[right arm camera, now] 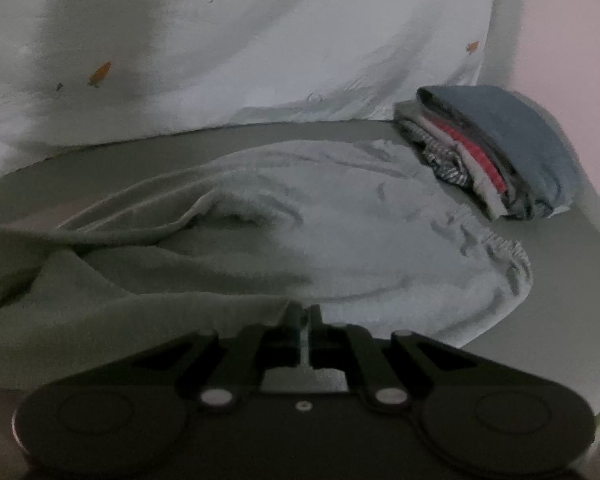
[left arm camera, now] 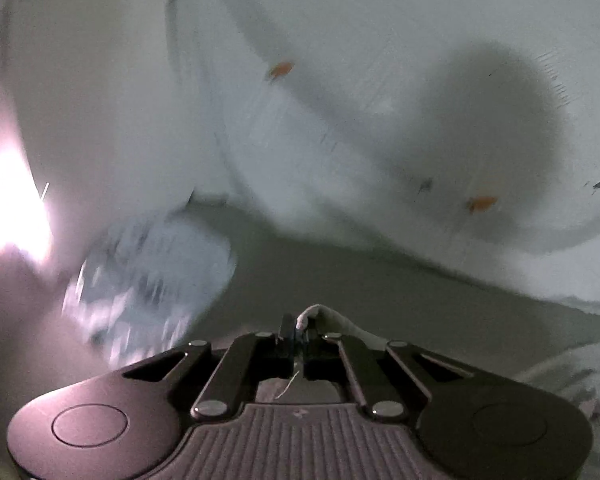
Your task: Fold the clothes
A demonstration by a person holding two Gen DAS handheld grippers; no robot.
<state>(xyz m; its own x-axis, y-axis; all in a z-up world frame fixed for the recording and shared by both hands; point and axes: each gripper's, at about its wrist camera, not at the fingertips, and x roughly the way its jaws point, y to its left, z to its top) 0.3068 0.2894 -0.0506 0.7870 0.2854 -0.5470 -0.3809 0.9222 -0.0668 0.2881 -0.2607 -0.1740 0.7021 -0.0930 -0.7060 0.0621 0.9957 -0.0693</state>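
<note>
A pale fleece garment [right arm camera: 340, 232] with an elastic waistband lies crumpled on the grey-green surface [right arm camera: 572, 280] in the right wrist view. My right gripper [right arm camera: 305, 320] is shut on the garment's near edge. In the left wrist view my left gripper [left arm camera: 298, 330] is shut on a corner of the same pale fabric [left arm camera: 332, 318], held above the surface [left arm camera: 380, 288]. That view is blurred by motion.
A stack of folded clothes [right arm camera: 492, 152] with a blue piece on top stands at the right. A white cloth with small orange prints [right arm camera: 260, 52] rises behind the surface, and also shows in the left view [left arm camera: 380, 100]. A blurred patterned bundle [left arm camera: 148, 276] sits at left.
</note>
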